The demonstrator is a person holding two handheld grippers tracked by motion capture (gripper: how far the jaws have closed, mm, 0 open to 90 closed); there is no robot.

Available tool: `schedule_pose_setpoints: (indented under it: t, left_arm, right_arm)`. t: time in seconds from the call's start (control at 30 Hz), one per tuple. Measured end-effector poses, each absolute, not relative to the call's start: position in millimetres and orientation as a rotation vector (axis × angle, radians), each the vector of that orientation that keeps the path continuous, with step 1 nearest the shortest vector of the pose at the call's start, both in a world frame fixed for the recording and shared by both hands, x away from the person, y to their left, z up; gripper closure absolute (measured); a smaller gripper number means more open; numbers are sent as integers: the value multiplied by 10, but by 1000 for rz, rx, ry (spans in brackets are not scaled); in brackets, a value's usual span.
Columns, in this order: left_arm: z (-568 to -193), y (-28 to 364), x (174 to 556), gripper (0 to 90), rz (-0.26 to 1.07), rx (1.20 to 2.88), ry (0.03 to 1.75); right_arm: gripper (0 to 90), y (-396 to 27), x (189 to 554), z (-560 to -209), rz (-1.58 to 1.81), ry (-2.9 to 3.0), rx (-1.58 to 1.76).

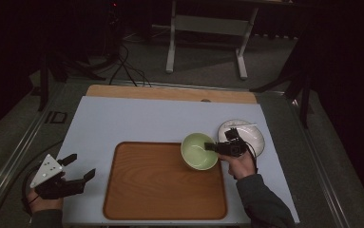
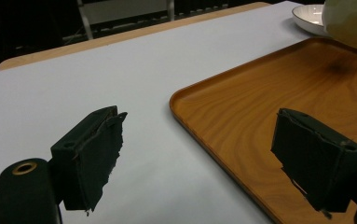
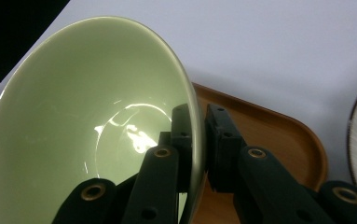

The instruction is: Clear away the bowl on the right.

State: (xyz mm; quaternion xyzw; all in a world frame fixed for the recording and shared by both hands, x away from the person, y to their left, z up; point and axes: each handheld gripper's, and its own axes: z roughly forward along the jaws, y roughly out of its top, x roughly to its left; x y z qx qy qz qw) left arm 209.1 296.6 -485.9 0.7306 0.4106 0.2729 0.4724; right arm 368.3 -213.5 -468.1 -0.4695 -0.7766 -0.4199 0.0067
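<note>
1. The green bowl (image 1: 199, 150) hangs over the far right corner of the wooden tray (image 1: 160, 190), tilted, and looks lifted clear of it.
2. The right tool (image 1: 211, 146) is clamped on the bowl's rim (image 3: 192, 140), one jaw inside and one outside.
3. To do this well, I judge the bowl should be levelled and lowered flat, well inside the tray's raised lip, before the grip is eased.
4. The white plate (image 1: 253, 135) sits just beyond the tray's right edge, near the right hand; swinging that way risks a knock.
5. The tray's middle and left are bare, giving room.
6. The left tool (image 1: 77, 172), jaws wide and holding nothing, rests left of the tray on the table (image 1: 122, 118).
</note>
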Motion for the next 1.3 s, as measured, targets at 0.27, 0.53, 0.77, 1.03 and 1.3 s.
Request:
schedule_pose_setpoints:
  t: [0.27, 0.53, 0.77, 1.03, 1.3]
  left_arm:
    - [-4859, 2967, 2091, 160, 669, 1788, 1004]
    - [-4860, 2977, 2088, 160, 670, 1785, 1005]
    - [-4853, 2981, 2079, 160, 676, 1779, 1007]
    - [-4853, 2991, 2074, 160, 679, 1777, 1005]
    - [-4852, 2986, 2075, 160, 681, 1777, 1004]
  right_arm:
    - [825, -2039, 3656, -4693, -1304, -2440, -1442]
    - [826, -1917, 3652, -4709, -1286, -2455, -1408]
    - [826, -1825, 3644, -4732, -1274, -2467, -1382]
    - [827, -1738, 3625, -4773, -1255, -2478, -1361]
    - [826, -1667, 3592, -4833, -1227, -2497, -1347]
